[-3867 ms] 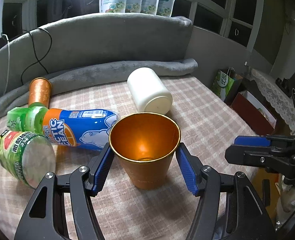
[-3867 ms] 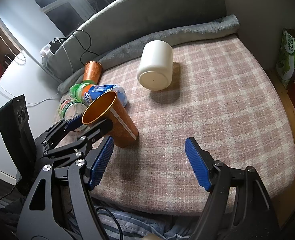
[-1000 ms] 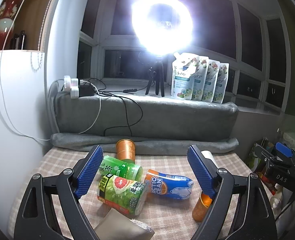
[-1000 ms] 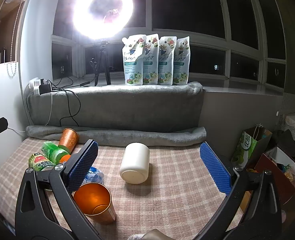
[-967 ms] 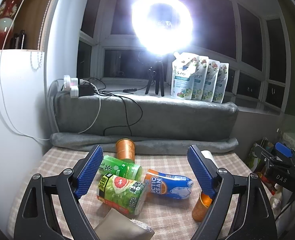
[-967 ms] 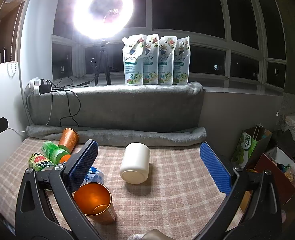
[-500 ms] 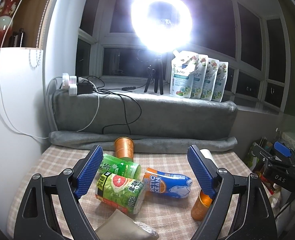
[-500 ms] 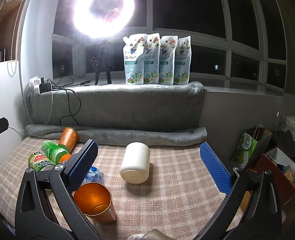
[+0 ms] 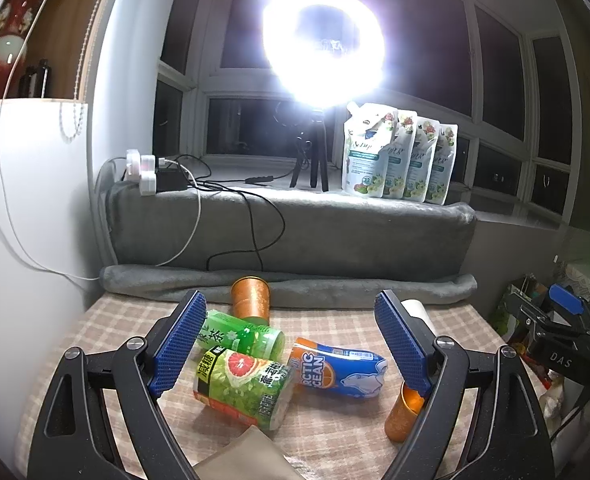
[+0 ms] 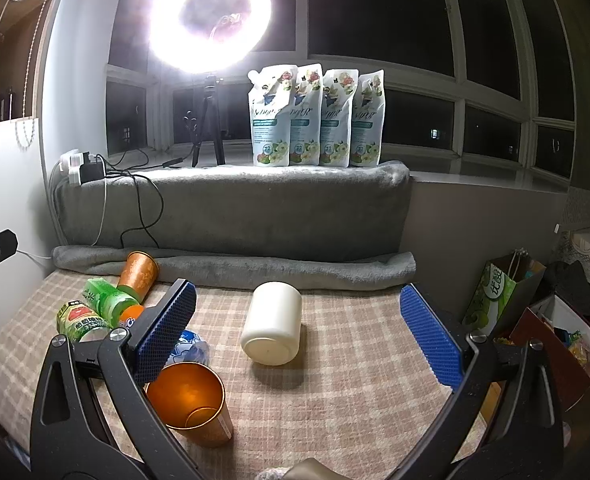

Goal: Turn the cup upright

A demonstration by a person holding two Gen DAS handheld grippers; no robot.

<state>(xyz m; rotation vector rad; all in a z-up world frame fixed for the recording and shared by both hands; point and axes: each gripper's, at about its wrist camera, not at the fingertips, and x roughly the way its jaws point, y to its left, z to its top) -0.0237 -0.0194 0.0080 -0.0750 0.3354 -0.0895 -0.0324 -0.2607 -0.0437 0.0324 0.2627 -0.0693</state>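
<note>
1. The copper cup (image 10: 189, 402) stands upright on the checked cloth (image 10: 355, 380), mouth up, near the front edge. It is free of both tools. In the left wrist view it (image 9: 405, 414) is half hidden behind the right finger of the left gripper.
2. The left gripper (image 9: 291, 344) holds nothing; its jaws are spread wide, above the lying bottles.
3. The right gripper (image 10: 299, 332) is also spread wide and empty; the white jar (image 10: 273, 324) lies on its side between its fingers, farther back.
4. I judge the task as almost finished, because the cup is already standing alone.
5. Risk: the cup is light and narrow at its base, and the cloth looks soft. If a finger touches its rim while the gripper passes, the cup can tip again.
6. Risk: the blue bottle (image 9: 337, 368) lies just beside the cup. If it is pushed, it may roll into the cup and knock it over.
7. A second copper cup (image 9: 251, 298) stands upside down at the back, near the grey blanket roll (image 9: 295, 288). It may still need turning; reaching there over the green bottles (image 9: 243, 380) can disturb them.
</note>
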